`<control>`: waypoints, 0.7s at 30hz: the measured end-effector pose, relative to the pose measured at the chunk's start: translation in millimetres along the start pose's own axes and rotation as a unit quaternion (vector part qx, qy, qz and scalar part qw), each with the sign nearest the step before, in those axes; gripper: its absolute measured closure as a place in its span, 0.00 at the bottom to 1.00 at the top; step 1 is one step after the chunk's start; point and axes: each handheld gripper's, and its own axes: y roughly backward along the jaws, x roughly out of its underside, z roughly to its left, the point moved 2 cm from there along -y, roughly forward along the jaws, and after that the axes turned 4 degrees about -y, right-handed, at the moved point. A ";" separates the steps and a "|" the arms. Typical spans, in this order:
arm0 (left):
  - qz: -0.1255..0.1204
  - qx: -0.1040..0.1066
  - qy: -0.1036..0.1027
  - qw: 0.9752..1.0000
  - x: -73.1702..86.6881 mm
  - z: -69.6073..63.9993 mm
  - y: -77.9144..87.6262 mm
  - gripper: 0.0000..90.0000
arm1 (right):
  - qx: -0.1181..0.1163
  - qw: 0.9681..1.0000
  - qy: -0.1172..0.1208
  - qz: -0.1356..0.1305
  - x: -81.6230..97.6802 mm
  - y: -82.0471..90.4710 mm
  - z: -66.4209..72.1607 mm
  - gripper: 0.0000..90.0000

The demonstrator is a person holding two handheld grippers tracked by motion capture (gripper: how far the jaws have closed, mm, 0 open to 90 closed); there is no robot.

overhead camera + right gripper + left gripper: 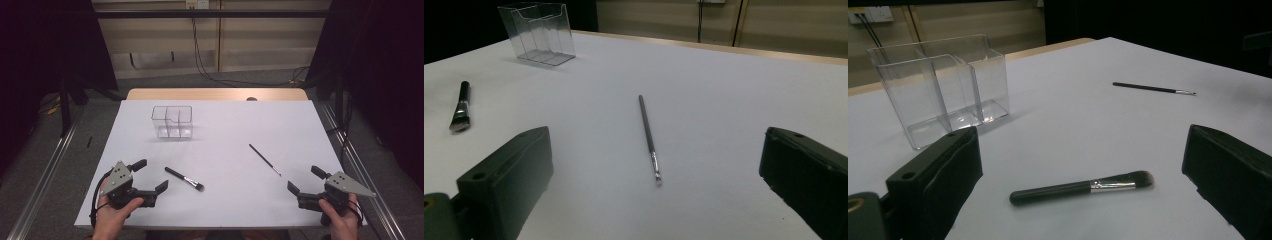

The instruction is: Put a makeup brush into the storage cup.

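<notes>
A short makeup brush with a black handle and silver ferrule lies on the white table, just right of my left gripper, which is open and empty. A thin, long brush lies to the right of centre, ahead of my right gripper, also open and empty. A clear plastic organiser with compartments stands empty toward the back left.
The white table has a wooden strip along its far edge. Metal rails run along both sides of the table, and cables hang at the wall behind.
</notes>
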 end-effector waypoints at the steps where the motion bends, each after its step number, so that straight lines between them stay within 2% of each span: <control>1: 0.001 0.002 -0.001 1.000 -1.0 1.0 -2.2 0.03 | 0.000 1.000 0.000 0.001 -0.1 -0.2 0.0 0.01; 3: 0.009 0.003 -0.008 1.000 -3.7 2.9 -7.9 0.04 | 0.001 1.000 0.000 0.000 -0.4 -1.1 -0.2 0.01; 8: 0.003 0.000 -0.010 1.000 -12.0 7.1 -19.5 0.04 | -0.002 1.000 0.001 0.002 -0.6 -2.9 0.0 0.01; 11: 0.010 0.002 -0.017 1.000 -14.8 7.3 -26.8 0.04 | -0.002 1.000 0.001 0.001 -0.8 -3.5 -0.1 0.01; 18: 0.012 0.021 -0.030 0.999 -25.8 1.6 -44.4 0.04 | -0.004 1.000 0.002 0.002 -0.9 -4.2 0.3 0.01; 21: 0.000 0.024 -0.037 0.999 -33.0 2.4 -50.5 0.04 | -0.004 1.000 0.004 0.003 -1.1 -3.1 1.5 0.01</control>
